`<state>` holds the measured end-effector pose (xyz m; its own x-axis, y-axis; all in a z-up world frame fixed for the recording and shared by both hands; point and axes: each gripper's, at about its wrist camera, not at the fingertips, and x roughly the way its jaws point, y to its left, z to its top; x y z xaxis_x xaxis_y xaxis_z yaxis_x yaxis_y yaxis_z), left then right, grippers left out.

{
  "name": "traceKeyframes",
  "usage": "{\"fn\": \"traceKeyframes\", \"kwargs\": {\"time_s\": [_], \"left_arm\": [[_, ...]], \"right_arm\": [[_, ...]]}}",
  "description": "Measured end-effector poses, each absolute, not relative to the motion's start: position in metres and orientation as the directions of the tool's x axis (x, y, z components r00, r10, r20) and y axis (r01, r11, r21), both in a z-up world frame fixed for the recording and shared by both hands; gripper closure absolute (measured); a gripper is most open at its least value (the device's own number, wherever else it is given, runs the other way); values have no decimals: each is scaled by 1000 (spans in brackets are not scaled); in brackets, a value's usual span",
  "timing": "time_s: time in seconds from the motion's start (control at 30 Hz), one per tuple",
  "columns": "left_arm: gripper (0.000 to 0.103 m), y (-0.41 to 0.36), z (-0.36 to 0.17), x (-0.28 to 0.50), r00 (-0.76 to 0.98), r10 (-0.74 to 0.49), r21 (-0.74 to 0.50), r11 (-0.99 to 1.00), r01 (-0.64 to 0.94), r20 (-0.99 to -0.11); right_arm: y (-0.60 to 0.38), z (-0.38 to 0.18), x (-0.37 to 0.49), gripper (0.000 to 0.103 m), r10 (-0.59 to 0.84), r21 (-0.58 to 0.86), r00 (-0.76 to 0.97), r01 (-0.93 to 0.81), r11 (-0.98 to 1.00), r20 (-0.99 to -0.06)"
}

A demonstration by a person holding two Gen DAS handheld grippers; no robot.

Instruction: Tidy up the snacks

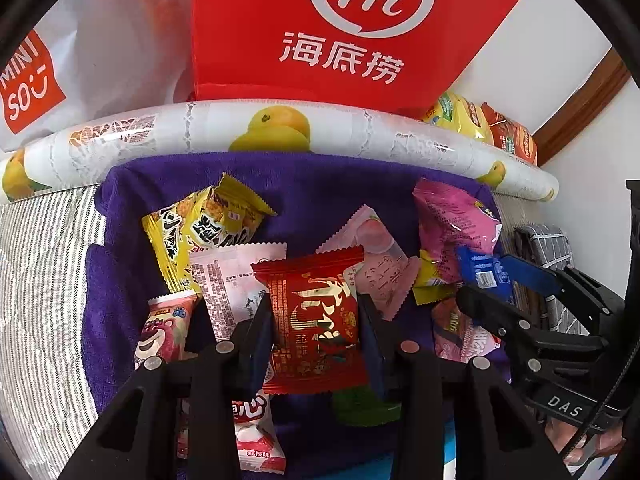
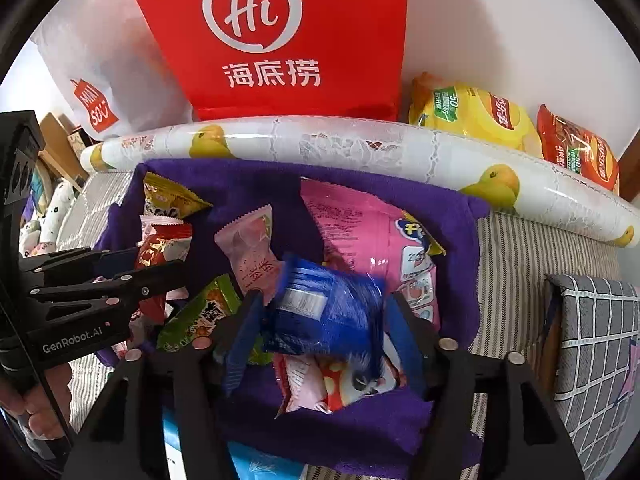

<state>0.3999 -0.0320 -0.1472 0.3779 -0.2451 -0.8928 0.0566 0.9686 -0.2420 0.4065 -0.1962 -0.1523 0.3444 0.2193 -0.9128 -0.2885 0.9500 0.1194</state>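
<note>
At the left end, a white MINISO bag [image 1: 36, 80] stands behind the rolled fruit-print sheet [image 1: 280, 128]; only the right wrist view shows the clutter beyond the left edge of the striped surface [image 2: 516, 248]. On the purple towel [image 1: 120, 288] the snacks lie in a heap: a yellow packet [image 1: 188, 236] near its back left corner, a bear-print pink packet [image 1: 164, 328] below it, partly hidden by the left gripper [image 1: 316, 336]. Its jaws are clamped on the red packet [image 1: 316, 320], whose gold characters are hard to read. Behind the roll stands a red bag [image 1: 340, 28] marked "Hi 海底捞". Further right, the right gripper [image 2: 324, 320] has its jaws standing apart around a blurred blue packet [image 2: 332, 312]; its left edge is against one pad, the other pad clear. A large pink packet [image 2: 372, 236] lies by the towel's right edge. Chip bags [image 2: 472, 116] at the back right and a grid-pattern cushion [image 2: 600, 336] are plainer in the right wrist view. "GenRobot.AI" shows there, "DAS" in the left.
</note>
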Motion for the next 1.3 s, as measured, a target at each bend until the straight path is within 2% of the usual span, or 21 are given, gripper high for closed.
{"fn": "traceKeyframes", "kwargs": {"time_s": [0.2, 0.33, 0.67, 0.83, 1.07, 1.13, 1.17, 1.3], "left_arm": [[64, -33, -147, 401, 376, -249, -244, 968, 61, -892], [52, -31, -144, 401, 373, -262, -259, 964, 60, -890], [48, -35, -105, 378, 435, -249, -236, 968, 84, -865], [47, -40, -84, 344, 466, -245, -216, 970, 115, -850], [35, -32, -55, 286, 527, -215, -192, 976, 100, -822], [35, -29, -48, 267, 539, -213, -188, 977, 101, -815], [31, -30, -46, 261, 544, -212, -186, 977, 102, -812], [24, -29, -30, 217, 593, -194, -162, 981, 107, -781]], "right_arm": [[-197, -147, 403, 29, 223, 116, 360, -295, 948, -906], [-201, -137, 399, 28, 229, 116, 391, -291, 950, -892], [-221, -102, 382, 27, 225, 140, 478, -207, 968, -849], [-218, -85, 353, 27, 187, 109, 502, -182, 977, -845], [-217, -67, 302, 27, 176, 122, 498, -140, 983, -849], [-216, -59, 280, 27, 144, 91, 520, -126, 988, -842], [-215, -56, 272, 27, 129, 75, 528, -121, 990, -839], [-214, -36, 226, 20, 85, 36, 577, -96, 995, -812]]}}
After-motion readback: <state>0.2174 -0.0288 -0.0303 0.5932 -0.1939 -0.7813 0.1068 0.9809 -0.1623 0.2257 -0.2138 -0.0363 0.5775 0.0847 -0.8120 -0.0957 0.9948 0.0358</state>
